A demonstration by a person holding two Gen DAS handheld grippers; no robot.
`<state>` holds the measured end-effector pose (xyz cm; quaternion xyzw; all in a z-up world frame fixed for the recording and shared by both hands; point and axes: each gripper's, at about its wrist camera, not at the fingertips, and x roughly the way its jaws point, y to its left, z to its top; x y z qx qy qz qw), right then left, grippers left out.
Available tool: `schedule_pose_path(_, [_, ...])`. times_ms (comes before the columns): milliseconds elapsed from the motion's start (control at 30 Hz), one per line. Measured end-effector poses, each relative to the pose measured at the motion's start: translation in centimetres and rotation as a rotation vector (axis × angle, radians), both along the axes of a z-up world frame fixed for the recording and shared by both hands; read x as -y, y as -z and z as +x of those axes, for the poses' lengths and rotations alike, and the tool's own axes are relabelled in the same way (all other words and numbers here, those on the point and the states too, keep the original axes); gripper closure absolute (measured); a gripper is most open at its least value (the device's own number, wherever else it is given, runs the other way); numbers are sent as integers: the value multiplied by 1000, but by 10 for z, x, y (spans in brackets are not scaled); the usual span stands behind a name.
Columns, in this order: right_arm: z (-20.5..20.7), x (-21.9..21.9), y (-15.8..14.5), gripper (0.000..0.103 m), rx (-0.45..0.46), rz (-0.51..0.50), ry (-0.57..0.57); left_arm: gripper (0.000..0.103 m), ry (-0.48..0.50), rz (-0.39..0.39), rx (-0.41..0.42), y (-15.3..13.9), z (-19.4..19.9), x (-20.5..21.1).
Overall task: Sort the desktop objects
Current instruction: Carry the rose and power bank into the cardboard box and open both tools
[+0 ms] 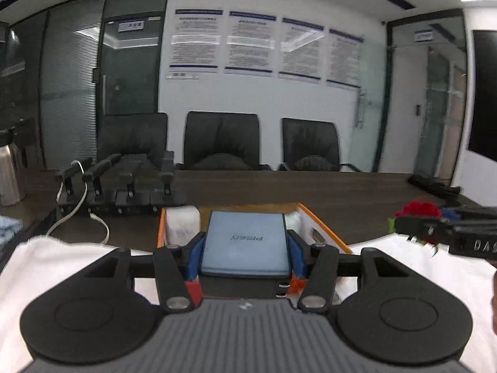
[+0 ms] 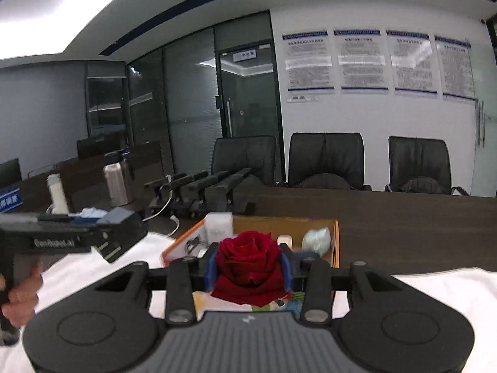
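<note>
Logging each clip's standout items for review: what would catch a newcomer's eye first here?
The red rose, clamped between the right gripper fingers, fills the middle of the right wrist view. In the left wrist view the left gripper holds a flat blue-grey power bank just as centrally. Behind both sits an orange-edged cardboard box on the dark table.

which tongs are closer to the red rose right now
Right. The right tongs are shut on the red rose, its bloom between their blue pads. The left tongs are off to the side, holding a grey-blue power bank over the orange box.
</note>
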<state>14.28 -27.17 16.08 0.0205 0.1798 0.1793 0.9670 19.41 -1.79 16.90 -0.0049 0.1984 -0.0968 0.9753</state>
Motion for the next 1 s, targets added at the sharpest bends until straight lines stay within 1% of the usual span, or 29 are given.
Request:
schedule_pose_path(33, [19, -3, -3, 64, 5, -27, 16, 49, -14, 9, -14, 0, 21, 5])
schedule_pose_path(100, [60, -14, -1, 64, 12, -114, 47, 49, -30, 11, -51, 8, 57, 12])
schedule_pose_path(133, [80, -19, 3, 64, 2, -144, 50, 49, -37, 15, -80, 16, 77, 16])
schedule_pose_path(200, [123, -30, 16, 64, -56, -177, 45, 49, -53, 33, -140, 35, 113, 23])
schedule_pose_path(267, [164, -36, 31, 64, -134, -184, 47, 49, -75, 57, -181, 54, 142, 29])
schedule_pose_path(333, [197, -41, 46, 64, -199, -182, 51, 49, -85, 58, -221, 75, 165, 32])
schedule_pose_path(433, [240, -43, 71, 64, -319, -125, 41, 48, -67, 62, -271, 99, 186, 35])
schedule_pose_path(500, [258, -46, 87, 64, -377, -87, 42, 48, -52, 70, -285, 109, 195, 36])
schedule_pose_path(567, [273, -49, 97, 64, -409, -55, 28, 48, -45, 82, -307, 118, 203, 37])
schedule_pose_path(633, [281, -52, 106, 64, -441, -31, 18, 48, -34, 69, -338, 125, 207, 36])
schedule_pose_path(700, [293, -58, 116, 62, -483, -31, 27, 47, -31, 51, -340, 126, 205, 36])
schedule_pose_path(767, [300, -64, 123, 59, -518, -46, 33, 45, -6, 55, -320, 121, 200, 36])
schedule_pose_path(800, [302, -66, 127, 49, -537, -48, 32, 42, 18, 63, -301, 117, 195, 36])
schedule_pose_path(833, [303, -67, 130, 43, -546, -40, 31, 41, 38, 70, -281, 111, 190, 35])
schedule_pose_path(867, [302, -67, 130, 42, -543, -34, 27, 40, 46, 78, -266, 106, 185, 32])
schedule_pose_path(900, [300, -67, 129, 37, -535, -24, 19, 38, 47, 79, -259, 100, 181, 29])
schedule_pose_path(933, [299, -65, 127, 31, -532, -8, 14, 37, 47, 71, -251, 95, 177, 25])
schedule_pose_path(967, [297, -62, 123, 29, -536, 14, 16, 37, 45, 63, -242, 89, 173, 20])
schedule_pose_path(1000, [295, -60, 119, 28, -535, 28, 22, 34, 35, 61, -234, 84, 170, 16])
